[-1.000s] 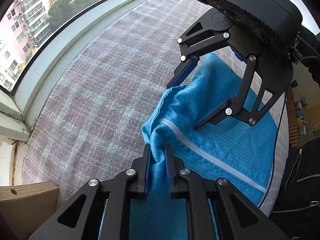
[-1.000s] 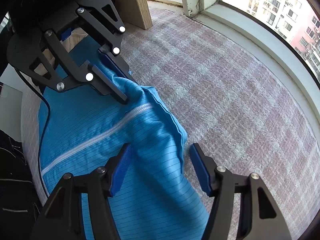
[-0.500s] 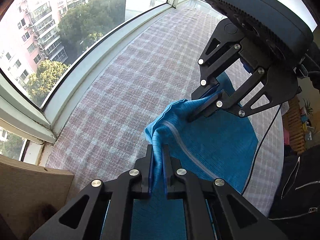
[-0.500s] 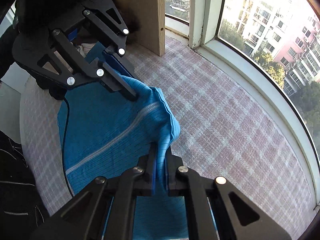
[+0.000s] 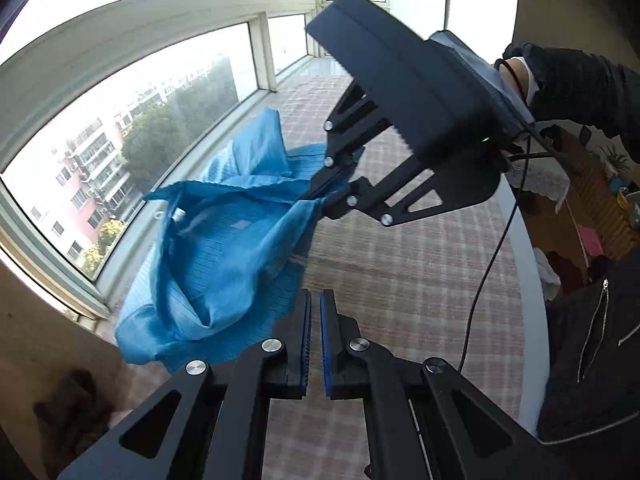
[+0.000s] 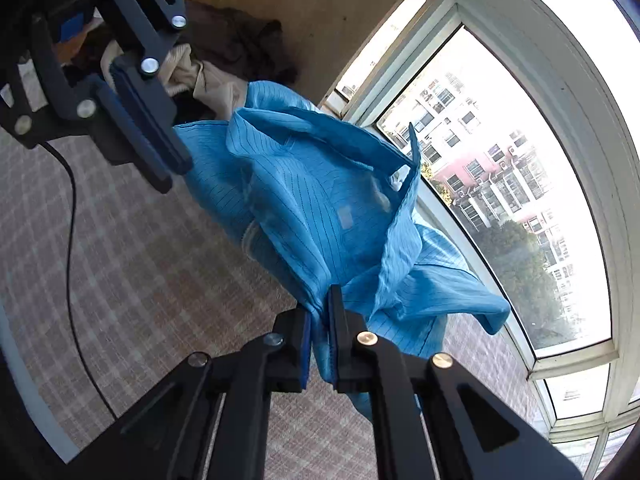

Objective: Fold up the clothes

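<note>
Right gripper (image 6: 320,340) clamped on blue garment (image 6: 320,200), left gripper (image 5: 314,340) beside it

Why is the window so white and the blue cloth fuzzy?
Left wrist view: daylight washes out the window, and the blue cloth smears from motion. Right wrist view: the same glare, the frame bends from the lens, and the cloth's middle looks blurred.

Each wrist camera looks down along own fingers, close; both share blue garment (image 5: 224,256), checked tabletop (image 6: 132,248), window (image 6: 520,184).

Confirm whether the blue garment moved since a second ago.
Yes. The blue garment has risen off the plaid cover and now hangs in front of the window.
</note>
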Motion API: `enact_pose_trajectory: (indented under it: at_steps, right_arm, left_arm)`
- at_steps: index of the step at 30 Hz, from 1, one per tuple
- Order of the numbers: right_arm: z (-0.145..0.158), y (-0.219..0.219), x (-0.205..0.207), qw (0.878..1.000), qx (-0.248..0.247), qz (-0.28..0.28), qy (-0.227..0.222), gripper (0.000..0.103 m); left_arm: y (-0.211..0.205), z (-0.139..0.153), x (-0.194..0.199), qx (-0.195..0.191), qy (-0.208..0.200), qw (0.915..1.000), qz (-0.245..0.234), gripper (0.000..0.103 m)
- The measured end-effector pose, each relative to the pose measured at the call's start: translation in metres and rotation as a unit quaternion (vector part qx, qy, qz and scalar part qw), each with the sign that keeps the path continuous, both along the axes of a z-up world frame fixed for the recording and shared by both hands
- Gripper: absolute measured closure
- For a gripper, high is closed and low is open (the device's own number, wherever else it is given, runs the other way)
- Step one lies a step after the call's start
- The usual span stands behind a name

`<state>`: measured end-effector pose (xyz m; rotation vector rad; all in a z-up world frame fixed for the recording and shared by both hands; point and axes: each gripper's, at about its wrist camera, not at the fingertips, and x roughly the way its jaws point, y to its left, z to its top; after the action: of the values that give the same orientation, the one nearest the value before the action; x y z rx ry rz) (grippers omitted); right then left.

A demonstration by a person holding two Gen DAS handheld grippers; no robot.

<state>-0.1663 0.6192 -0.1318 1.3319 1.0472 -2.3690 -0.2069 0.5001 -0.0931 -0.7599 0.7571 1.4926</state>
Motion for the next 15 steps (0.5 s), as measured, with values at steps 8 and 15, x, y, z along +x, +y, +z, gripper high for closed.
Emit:
enact_pose_trajectory:
  at_steps: [8, 15]
  right_arm:
    - [-0.09, 0.019, 0.054, 0.988, -0.058, -0.102, -0.097, 0.063]
    - [-0.02, 0.093, 0.088, 0.944, -0.189, -0.269, -0.023, 0.059]
  left_arm:
    - [-0.02, -0.067, 0.038, -0.06, -0.078, 0.9943, 0.041, 0.096]
    - [-0.071, -0.057, -0.014, -0.003, -0.095, 0.9843, 0.149, 0.094]
